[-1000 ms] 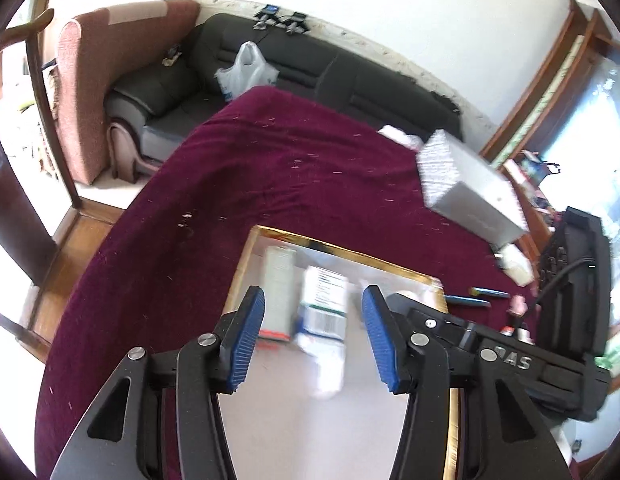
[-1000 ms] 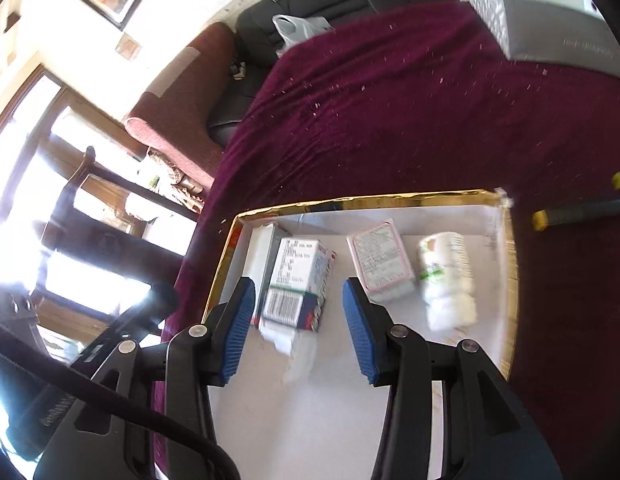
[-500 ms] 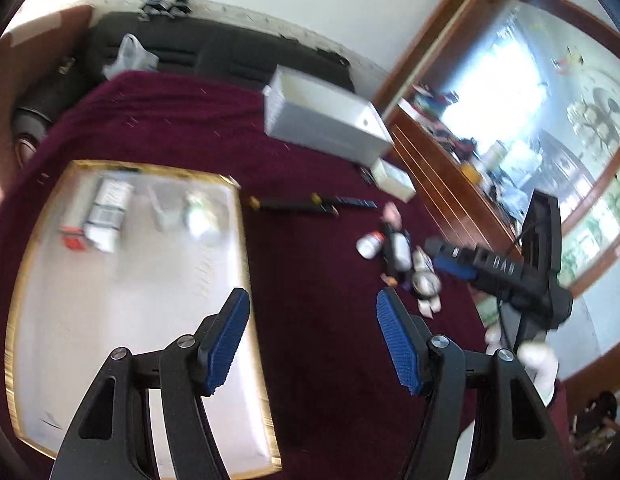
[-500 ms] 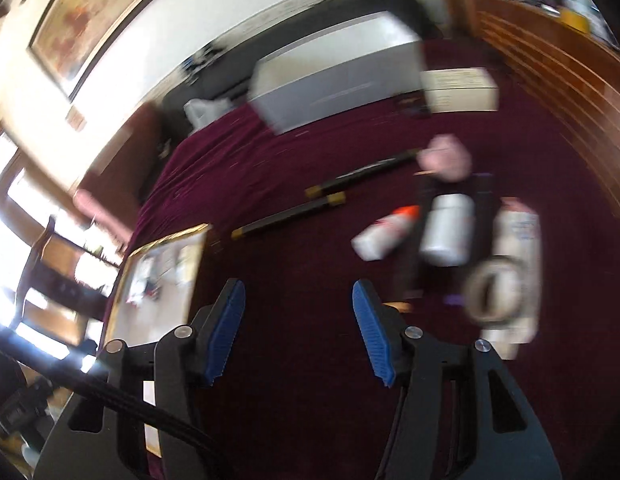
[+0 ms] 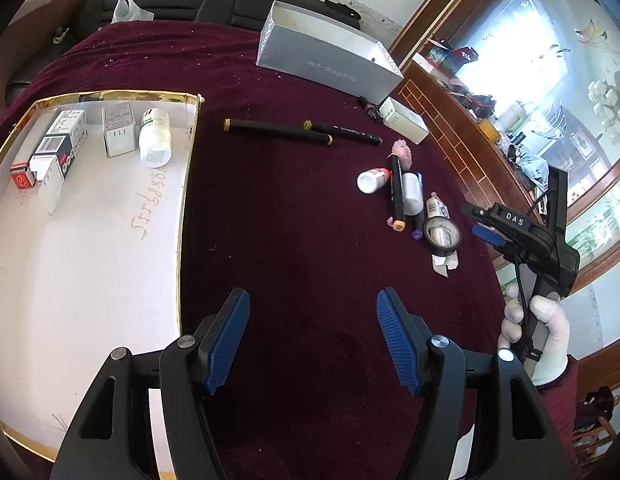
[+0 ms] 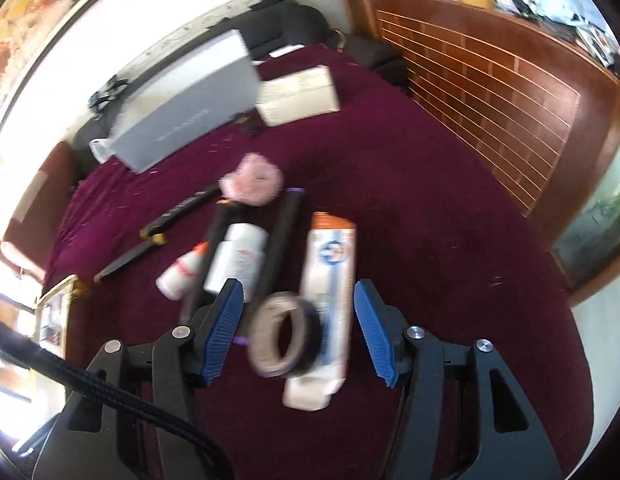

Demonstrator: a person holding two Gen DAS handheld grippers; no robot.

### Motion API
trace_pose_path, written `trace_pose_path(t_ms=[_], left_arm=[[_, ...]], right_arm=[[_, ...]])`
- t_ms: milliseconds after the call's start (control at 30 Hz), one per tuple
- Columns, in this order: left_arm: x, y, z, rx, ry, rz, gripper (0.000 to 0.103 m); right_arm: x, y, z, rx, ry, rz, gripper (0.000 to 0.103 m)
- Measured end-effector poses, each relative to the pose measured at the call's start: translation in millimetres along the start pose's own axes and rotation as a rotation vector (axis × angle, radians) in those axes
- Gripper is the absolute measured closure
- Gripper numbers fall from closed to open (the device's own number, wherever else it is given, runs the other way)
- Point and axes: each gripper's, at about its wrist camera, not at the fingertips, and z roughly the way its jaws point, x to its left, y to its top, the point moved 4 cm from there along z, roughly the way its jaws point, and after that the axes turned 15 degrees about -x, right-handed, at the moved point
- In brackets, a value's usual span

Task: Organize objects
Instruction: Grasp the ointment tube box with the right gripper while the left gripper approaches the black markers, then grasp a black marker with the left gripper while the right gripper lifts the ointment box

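Tape (image 6: pixel 284 335), a dark glossy ring standing on edge, sits between your right gripper (image 6: pixel 298 330)'s ribbed blue pads, which stand apart and do not touch it. Just beyond it a flat white carton (image 6: pixel 326 308) lies with its long axis running away from your fingers; left of that, a black marker (image 6: pixel 277 248), a round white bottle (image 6: pixel 237 260) and a small orange-capped bottle (image 6: pixel 181 276) lie the same way on the plush maroon cloth (image 6: pixel 430 240). Your left gripper (image 5: pixel 313 340) tilts down over bare cloth, jaws apart and empty, the gold-rimmed tray (image 5: pixel 187 184) to its left. A white-gloved hand (image 5: pixel 540 332) holds the right gripper's handle.
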Motion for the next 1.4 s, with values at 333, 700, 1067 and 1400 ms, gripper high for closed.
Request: trace_pose_path(t_ms=[333, 700, 1067, 1400], left_arm=[[-34.7, -2.4, 37.6, 0.063, -0.028, 0.059, 0.043], [-104.4, 15.6, 98.9, 0.012, 0.013, 0.332, 0.043], [-114.5, 16.6, 188.1, 0.099, 0.094, 0.482, 0.079], [-81.2, -29.4, 114.8, 0.137, 0.051, 0.536, 0.079]], right_arm=[[-7.4, -2.4, 48.7, 0.064, -0.007, -0.003, 0.06], [-42.8, -12.8, 39.3, -0.074, -0.009, 0.078, 0.075], [-46.6, -9.5, 41.0, -0.065, 0.046, 0.126, 0.074], [-46.1, -8.6, 41.2, -0.064, 0.059, 0.14, 0.074]])
